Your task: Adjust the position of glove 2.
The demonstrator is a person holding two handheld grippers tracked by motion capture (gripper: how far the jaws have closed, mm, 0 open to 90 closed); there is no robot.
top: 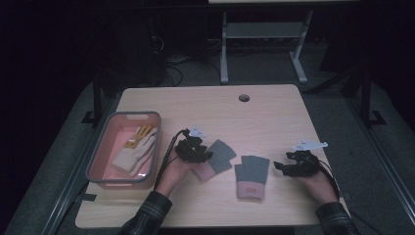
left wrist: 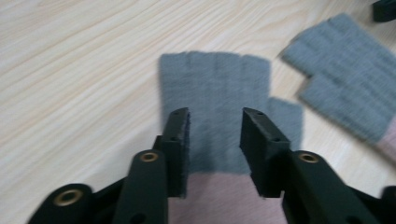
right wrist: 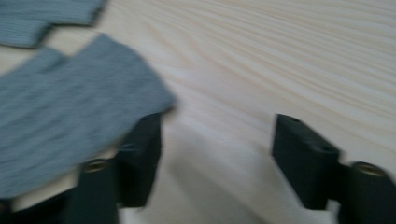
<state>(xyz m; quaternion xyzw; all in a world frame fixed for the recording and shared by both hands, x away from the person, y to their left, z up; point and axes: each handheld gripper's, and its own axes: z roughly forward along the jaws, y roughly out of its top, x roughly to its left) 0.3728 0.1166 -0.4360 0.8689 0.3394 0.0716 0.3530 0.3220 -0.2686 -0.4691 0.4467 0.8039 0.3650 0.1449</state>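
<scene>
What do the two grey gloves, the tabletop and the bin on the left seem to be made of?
The left grey glove and the right grey glove look like knitted fabric: a matte, ribbed weave, with pink cuffs. The tabletop looks like pale wood or wood-look laminate, with streaky grain and a smooth surface. The bin seems to be moulded plastic, pink with a grey rim and a faint sheen.

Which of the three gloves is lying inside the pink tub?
The cream glove with yellow fingertips. It lies in the pink tub at the table's left, while the two grey fingerless gloves lie flat on the bare tabletop.
</scene>
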